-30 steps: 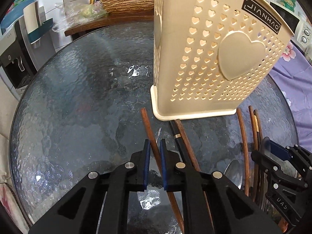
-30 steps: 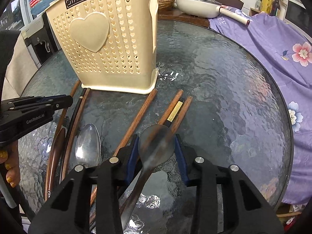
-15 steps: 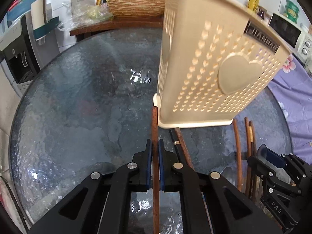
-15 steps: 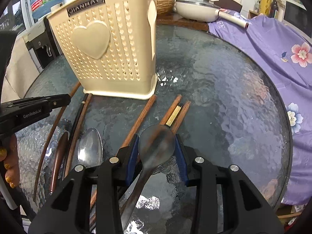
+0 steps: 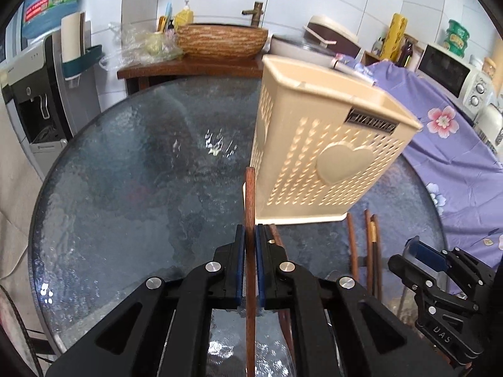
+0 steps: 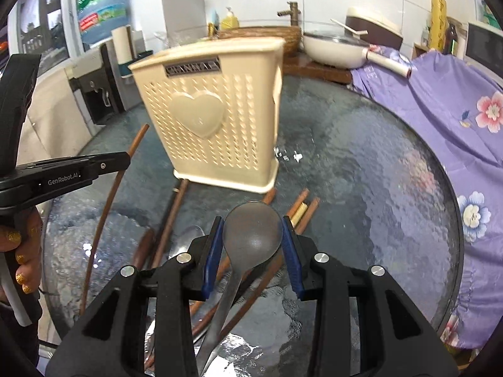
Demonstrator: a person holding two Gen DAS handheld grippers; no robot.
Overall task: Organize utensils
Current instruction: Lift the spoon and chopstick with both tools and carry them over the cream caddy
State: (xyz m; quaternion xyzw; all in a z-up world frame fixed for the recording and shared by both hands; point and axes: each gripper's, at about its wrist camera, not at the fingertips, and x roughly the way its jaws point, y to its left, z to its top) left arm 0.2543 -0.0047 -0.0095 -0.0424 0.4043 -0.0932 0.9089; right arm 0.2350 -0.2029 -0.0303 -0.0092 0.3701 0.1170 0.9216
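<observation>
While the cream utensil holder (image 5: 327, 157) stands upright on the round glass table (image 5: 132, 188), right of centre in the left wrist view, the left gripper (image 5: 250, 245) sits at the bottom centre of that frame, just below the holder's near left corner. Its blue pads are pinched tight on a single brown chopstick (image 5: 250, 207), which runs straight up between them; its far tip overlaps the holder's lower left corner in the picture, though I cannot tell whether it touches.

In the right wrist view the right gripper (image 6: 253, 245) fills the bottom centre, with the holder above it and a little left. Its jaws stand partly apart, pressing on either side of the bowl of a metal spoon (image 6: 251, 229), whose handle trails down toward the bottom edge.

More chopsticks (image 6: 301, 213) lie loose on the glass just below the holder's base, with another spoon (image 6: 188, 235) left of the gripper. To the left of the holder in the left wrist view the glass stretches bare to the rim. On the right of both frames a purple flowered cloth (image 6: 440, 116) drapes along the table's edge.

At the left edge of the right wrist view, a hand (image 6: 22, 251) grips the other tool's handle.
</observation>
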